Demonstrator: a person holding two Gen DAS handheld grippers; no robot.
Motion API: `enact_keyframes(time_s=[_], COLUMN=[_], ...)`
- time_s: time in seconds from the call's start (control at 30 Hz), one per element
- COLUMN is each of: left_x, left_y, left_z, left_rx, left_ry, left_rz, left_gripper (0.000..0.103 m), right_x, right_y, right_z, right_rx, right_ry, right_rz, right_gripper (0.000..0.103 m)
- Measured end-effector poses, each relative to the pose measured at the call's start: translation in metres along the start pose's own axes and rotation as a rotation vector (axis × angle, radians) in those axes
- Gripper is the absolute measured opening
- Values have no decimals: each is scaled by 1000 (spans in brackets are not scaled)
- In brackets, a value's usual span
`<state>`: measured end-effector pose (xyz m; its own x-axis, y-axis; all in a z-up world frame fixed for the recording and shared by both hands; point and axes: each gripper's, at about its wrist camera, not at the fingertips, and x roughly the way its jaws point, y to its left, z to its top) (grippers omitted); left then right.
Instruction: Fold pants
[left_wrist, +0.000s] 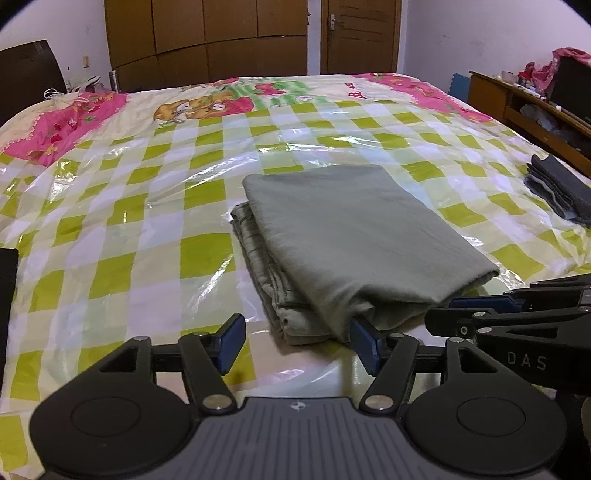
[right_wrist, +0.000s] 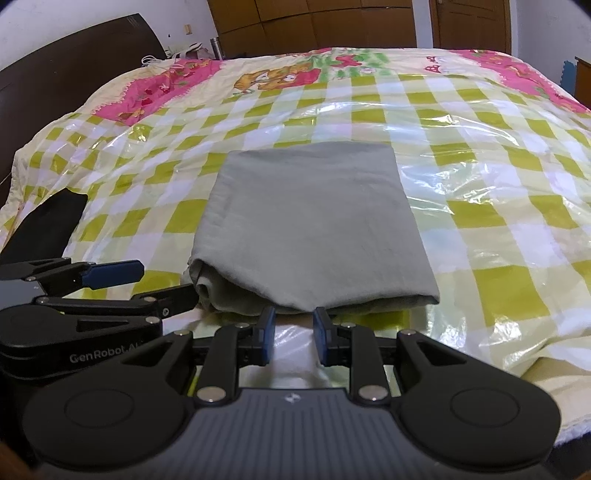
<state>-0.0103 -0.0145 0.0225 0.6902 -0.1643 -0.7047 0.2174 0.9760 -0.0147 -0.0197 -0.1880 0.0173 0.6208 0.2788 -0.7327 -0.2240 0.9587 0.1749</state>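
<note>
Blue-padded, both tongs stand apart and grip nothing: the left gripper at the near left corner of the pants, the right gripper at the near edge. The folded bundle lies mid-bed on the plastic sheet. Best to press layers square, without dragging. A dark folded stack sits farther right.

Legible text, two items only.

1. Left wrist view: "DAS" in pale capitals on the black body of the right gripper, letters at about 4 o'clock in frame. Word cut off at the frame edge.

2. Right wrist view: "GenRobot.A" in pale letters on the black body of the left gripper, at about 8 o'clock. Trailing characters hidden behind the near gripper's linkage.

No other readable text.
</note>
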Motion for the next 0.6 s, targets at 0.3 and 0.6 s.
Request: enact_keyframes(time_s=[0.3,0.6], left_x=[-3,3], left_y=[-7,-4], left_z=[-1,-4], left_rx=[20,-14], left_ry=[-4,26], left_rz=[-2,4], left_gripper=[81,85], right_x=[-4,-6], right_y=[2,-2], right_z=[-3,-5], right_rx=[-3,11], right_ry=[0,1], right_rz=[-7,-9], right_gripper=[24,27])
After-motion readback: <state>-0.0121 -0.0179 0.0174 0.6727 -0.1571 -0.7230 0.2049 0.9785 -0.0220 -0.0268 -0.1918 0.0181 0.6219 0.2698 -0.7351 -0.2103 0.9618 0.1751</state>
